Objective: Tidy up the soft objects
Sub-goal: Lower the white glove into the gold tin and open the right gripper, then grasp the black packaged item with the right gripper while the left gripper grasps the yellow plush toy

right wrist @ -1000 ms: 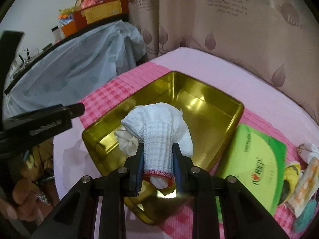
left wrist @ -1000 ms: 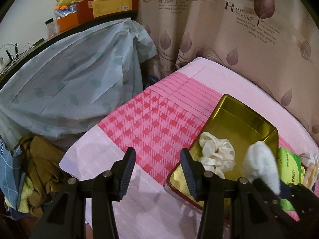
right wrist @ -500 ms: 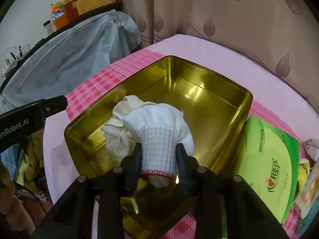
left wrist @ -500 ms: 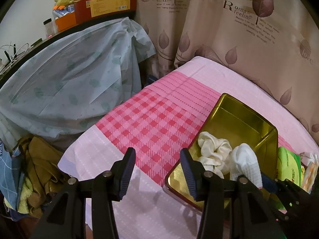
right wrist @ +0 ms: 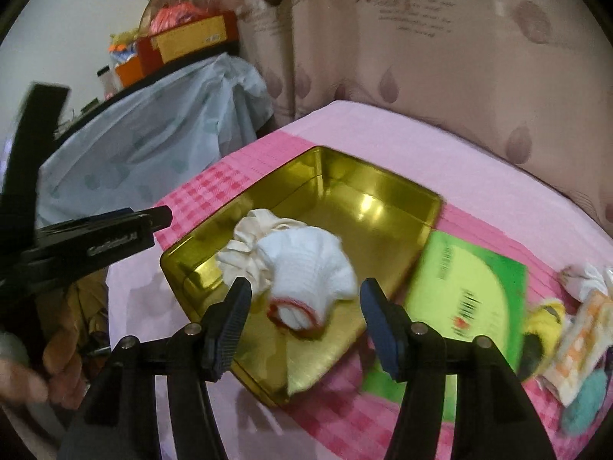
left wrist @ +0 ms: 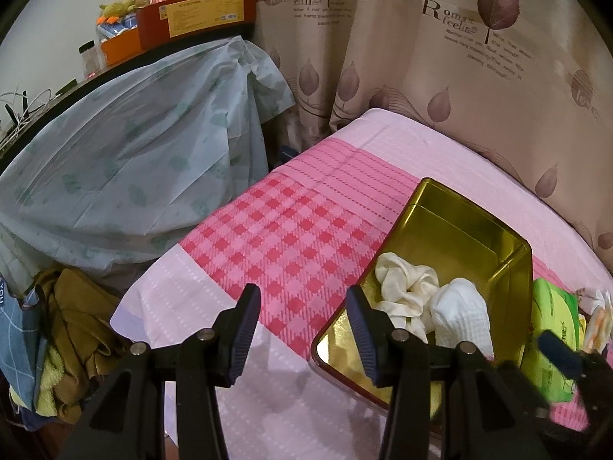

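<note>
Right claw [right wrist: 304, 316] spread wide above white sock [right wrist: 310, 268], gold tin [right wrist: 383, 188]

Left wrist view: looks forward and down along own jaws, from near bed edge; gold tin [left wrist: 470, 230] lies past right jaw, close. Right wrist view: also forward-down, blurred, tin [right wrist: 377, 195] straight ahead past both jaws, very near. Shared part: tin, white sock [left wrist: 461, 316] [right wrist: 310, 264] inside, green packet [left wrist: 551, 318] [right wrist: 471, 287], curtain [left wrist: 440, 57] [right wrist: 421, 38] behind.
</note>
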A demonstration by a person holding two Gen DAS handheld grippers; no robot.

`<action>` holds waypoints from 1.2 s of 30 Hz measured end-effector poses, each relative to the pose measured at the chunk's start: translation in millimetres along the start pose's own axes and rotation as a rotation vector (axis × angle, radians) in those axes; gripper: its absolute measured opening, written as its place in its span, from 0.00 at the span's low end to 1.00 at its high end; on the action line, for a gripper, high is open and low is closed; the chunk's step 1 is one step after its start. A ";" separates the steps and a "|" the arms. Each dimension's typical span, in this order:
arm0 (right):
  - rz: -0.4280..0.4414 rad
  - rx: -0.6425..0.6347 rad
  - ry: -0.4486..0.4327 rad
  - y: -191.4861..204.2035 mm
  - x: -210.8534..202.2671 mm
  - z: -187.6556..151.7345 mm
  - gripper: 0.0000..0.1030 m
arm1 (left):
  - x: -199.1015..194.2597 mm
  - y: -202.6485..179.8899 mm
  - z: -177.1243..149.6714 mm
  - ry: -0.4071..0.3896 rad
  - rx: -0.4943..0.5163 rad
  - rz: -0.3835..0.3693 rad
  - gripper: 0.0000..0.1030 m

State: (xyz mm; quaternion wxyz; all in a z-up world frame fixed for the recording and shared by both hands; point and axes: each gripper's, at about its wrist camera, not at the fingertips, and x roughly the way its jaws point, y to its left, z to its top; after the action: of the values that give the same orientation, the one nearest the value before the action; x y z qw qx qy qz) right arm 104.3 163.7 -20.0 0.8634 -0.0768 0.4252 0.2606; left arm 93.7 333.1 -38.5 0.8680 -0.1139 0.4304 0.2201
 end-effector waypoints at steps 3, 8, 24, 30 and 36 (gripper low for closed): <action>-0.030 0.037 -0.027 -22.7 -22.4 -8.9 0.55 | -1.2 -3.6 -0.5 -0.008 0.016 0.004 0.46; -0.129 0.134 -0.065 -84.7 -61.2 -26.4 0.55 | -4.1 -7.3 -1.9 -0.021 0.035 0.005 0.46; -0.434 0.428 -0.025 -299.6 -131.0 -107.2 0.55 | -12.8 -36.3 -11.1 -0.061 0.161 -0.009 0.46; -0.414 0.444 0.014 -323.3 -111.7 -118.9 0.54 | -19.8 -60.0 -19.4 -0.070 0.255 -0.053 0.46; -0.353 0.459 0.022 -337.6 -89.9 -110.6 0.54 | -35.2 -104.9 -39.4 -0.043 0.363 -0.158 0.46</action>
State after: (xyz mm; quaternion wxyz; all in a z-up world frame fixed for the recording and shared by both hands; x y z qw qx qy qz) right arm 156.2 -197.8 -49.7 0.8854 0.0452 0.4626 0.0025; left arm 97.9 215.8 -33.3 0.8979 0.0156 0.4340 0.0723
